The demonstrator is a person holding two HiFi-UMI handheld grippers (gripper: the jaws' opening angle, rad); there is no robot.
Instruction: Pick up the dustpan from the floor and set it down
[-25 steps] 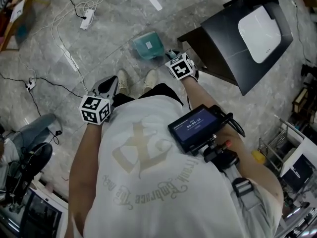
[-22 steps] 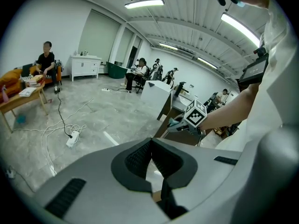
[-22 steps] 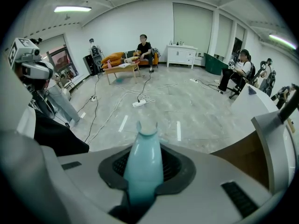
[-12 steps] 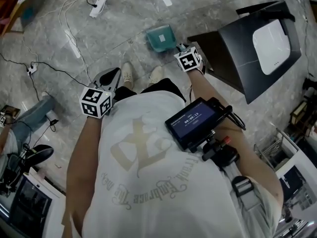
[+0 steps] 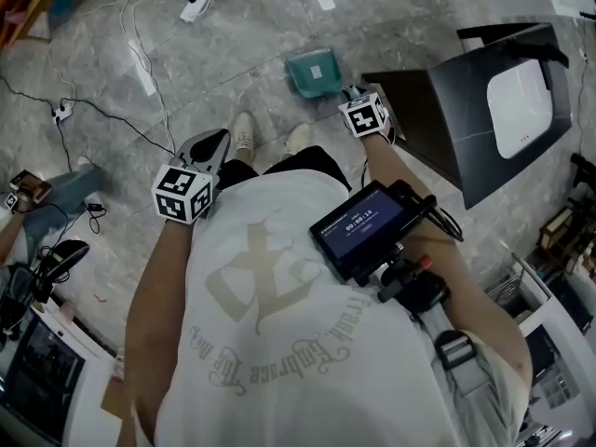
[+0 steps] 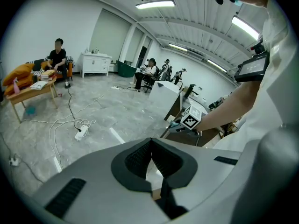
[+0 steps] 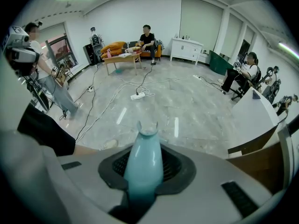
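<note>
Dustpan (image 7: 143, 164) handle clamped in right gripper (image 7: 144, 181).

I see the teal dustpan (image 5: 312, 73) as smooth, glossy plastic; at twelve o'clock, the marbled grey floor (image 5: 242, 26) shines polished.

I look down on a grey marbled floor (image 5: 233, 54). At eleven o'clock a white power strip (image 5: 196, 3) lies on it, with white cables (image 5: 140, 59) trailing toward ten. There a black cable (image 5: 112, 124) runs to a small white plug (image 5: 58, 112). A dark cabinet (image 5: 466, 147) stands at two o'clock. The wearer's pale shoes (image 5: 244, 130) stand at twelve, near centre. Whether the teal dustpan (image 5: 312, 73) just beyond them touches the floor, I cannot tell.
</note>
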